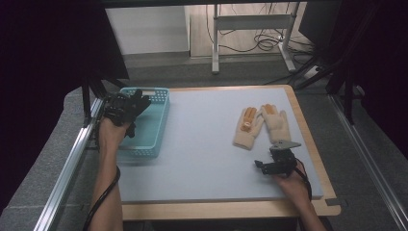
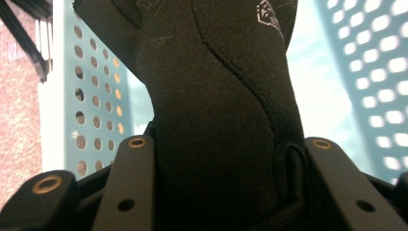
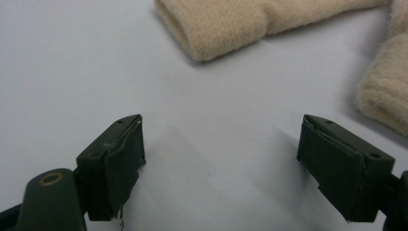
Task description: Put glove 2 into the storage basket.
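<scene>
High view: L gripper point(image 1: 136, 102) holds a black glove point(image 1: 126, 107) over the teal basket point(image 1: 159, 126) at the table's point(image 1: 202, 144) left edge. R gripper point(image 1: 263, 166) rests near the front right, just short of two beige gloves point(image 1: 262, 124).
L gripper view: jaws pinched tight on the glove's point(image 2: 216, 96) cuff; basket point(image 2: 96, 110) wall and floor behind.
R gripper view: jaws spread wide, nothing between; beige cuffs point(image 3: 216, 24) lie ahead, apart from the pads point(image 3: 120, 159).
Risk: if released now, glove may drape over the basket rim and slide out, since it hangs near the wall. Fabric could also snag on a jaw and lift back out.
</scene>
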`<state>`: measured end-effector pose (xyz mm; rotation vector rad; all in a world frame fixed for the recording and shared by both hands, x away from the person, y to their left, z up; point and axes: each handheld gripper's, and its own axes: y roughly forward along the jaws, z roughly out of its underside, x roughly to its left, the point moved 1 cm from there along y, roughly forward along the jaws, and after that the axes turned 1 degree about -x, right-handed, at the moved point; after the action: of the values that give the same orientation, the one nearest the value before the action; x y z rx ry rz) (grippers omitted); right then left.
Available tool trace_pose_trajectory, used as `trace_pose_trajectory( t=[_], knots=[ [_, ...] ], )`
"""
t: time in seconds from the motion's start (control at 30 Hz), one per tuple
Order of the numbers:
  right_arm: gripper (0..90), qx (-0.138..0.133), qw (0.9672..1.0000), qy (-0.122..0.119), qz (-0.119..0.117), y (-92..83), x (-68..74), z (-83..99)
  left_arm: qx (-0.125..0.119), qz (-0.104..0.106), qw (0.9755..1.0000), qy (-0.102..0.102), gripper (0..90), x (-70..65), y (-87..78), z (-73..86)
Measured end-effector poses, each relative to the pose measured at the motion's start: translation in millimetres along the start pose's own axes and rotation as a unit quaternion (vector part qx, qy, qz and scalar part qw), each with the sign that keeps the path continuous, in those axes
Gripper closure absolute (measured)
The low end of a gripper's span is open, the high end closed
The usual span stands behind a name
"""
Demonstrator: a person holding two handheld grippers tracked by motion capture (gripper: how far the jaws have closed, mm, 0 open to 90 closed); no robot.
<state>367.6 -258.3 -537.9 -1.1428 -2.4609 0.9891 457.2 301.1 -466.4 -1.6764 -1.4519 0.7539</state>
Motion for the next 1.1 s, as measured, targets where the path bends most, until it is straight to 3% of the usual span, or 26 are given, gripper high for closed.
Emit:
trace_pose_trajectory(
  t=[0.13,0.47,0.57,0.7,0.77,0.9,1.1],
  knots=[
    [16.4,0.000,1.0000,0.000,0.000,0.0,0.0,0.0,0.018,-0.003,0.9998,-0.001,57.1,7.5,15.3,-0.4],
    [16.4,0.000,1.0000,0.000,0.000,0.0,0.0,0.0,0.041,0.016,0.9984,-0.035,54.8,23.7,41.1,-0.9],
    [16.4,0.000,1.0000,0.000,0.000,0.0,0.0,0.0,0.057,0.002,0.9980,-0.027,54.0,22.0,47.4,-1.2],
    [16.4,0.000,1.0000,0.000,0.000,0.0,0.0,0.0,0.074,-0.023,0.9970,-0.002,51.9,16.5,53.6,-0.5],
    [16.4,0.000,1.0000,0.000,0.000,0.0,0.0,0.0,0.079,-0.026,0.9966,0.000,46.2,16.7,55.2,0.7],
    [16.5,0.000,1.0000,0.000,0.000,0.0,0.0,0.0,0.077,-0.026,0.9967,0.001,24.7,18.3,54.1,2.9],
    [16.4,0.000,1.0000,0.000,0.000,0.0,0.0,0.0,0.054,0.000,0.9985,-0.014,10.4,22.4,42.0,5.5]
  ],
)
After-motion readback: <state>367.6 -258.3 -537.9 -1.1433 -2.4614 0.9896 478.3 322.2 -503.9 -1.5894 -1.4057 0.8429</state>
